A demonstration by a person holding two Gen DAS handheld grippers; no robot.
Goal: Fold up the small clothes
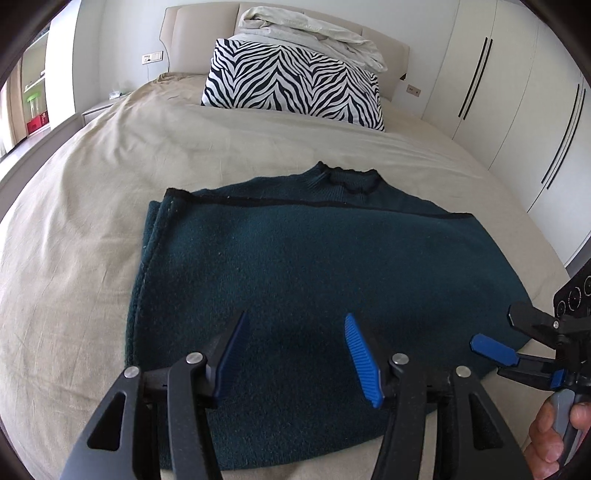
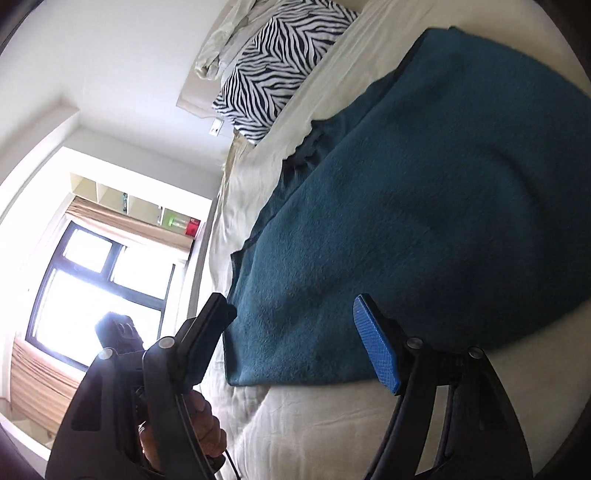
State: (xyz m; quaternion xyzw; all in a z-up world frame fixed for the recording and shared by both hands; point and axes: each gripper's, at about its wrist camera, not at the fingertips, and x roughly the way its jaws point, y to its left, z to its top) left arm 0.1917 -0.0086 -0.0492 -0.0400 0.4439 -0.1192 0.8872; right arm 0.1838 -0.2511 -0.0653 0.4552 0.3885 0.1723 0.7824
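Observation:
A dark teal knit sweater point(image 1: 314, 266) lies folded flat on the beige bed, collar toward the pillow, black-trimmed edge across its top. It also shows in the right wrist view point(image 2: 424, 206). My left gripper point(image 1: 295, 332) is open and empty, hovering over the sweater's near part. My right gripper point(image 2: 291, 325) is open and empty, rolled on its side over the sweater's near right corner; in the left wrist view the right gripper point(image 1: 509, 332) shows at the right edge, beside the sweater's right side.
The beige bed sheet point(image 1: 92, 221) surrounds the sweater. A zebra-print pillow point(image 1: 295, 85) and a crumpled white duvet point(image 1: 314, 33) lie by the headboard. White wardrobes point(image 1: 517, 92) stand to the right. A window point(image 2: 99, 288) is on the left.

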